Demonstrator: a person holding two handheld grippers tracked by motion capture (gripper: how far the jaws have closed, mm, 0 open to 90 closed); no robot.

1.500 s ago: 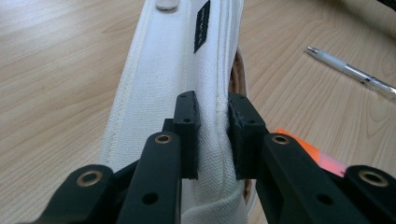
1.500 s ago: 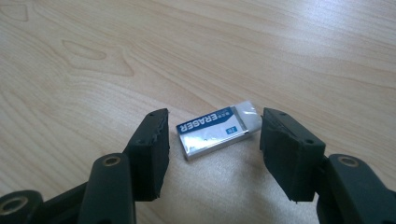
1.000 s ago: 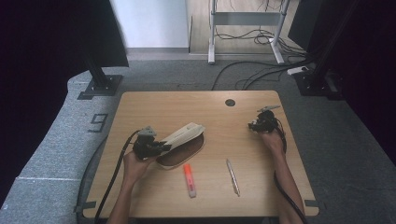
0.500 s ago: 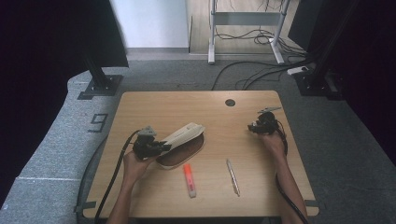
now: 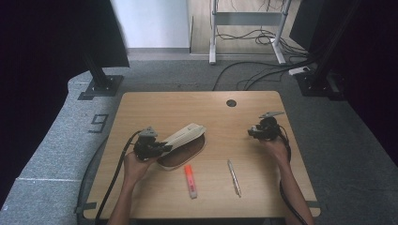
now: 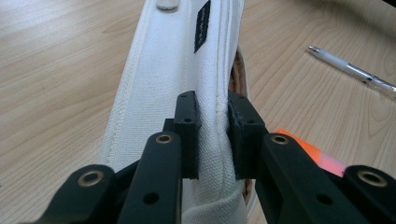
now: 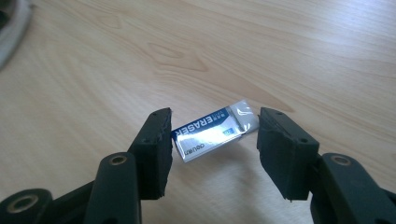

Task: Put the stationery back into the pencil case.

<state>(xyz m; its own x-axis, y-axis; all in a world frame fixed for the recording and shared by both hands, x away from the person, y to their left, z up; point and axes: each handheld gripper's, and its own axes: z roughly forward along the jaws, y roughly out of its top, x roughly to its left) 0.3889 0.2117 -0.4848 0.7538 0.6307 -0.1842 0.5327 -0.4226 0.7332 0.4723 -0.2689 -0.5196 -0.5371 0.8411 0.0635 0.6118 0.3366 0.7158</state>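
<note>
Nearby: highlighter [image 5: 190, 181], pen [image 5: 233, 177] beside pouch [image 5: 184, 137] (left jaws pinching flap); right jaws spread around eraser [image 7: 212, 132].

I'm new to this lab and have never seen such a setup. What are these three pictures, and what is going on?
A person at a light wooden table holds a black two-jaw tool in each hand. One picture looks down from above; the other two come from cameras riding on each tool. The left gripper is clamped on the rim of a white canvas pencil case. The right gripper has its jaws either side of a blue-sleeved white eraser, not pressing it. An orange highlighter and a silver pen lie nearby.
</note>
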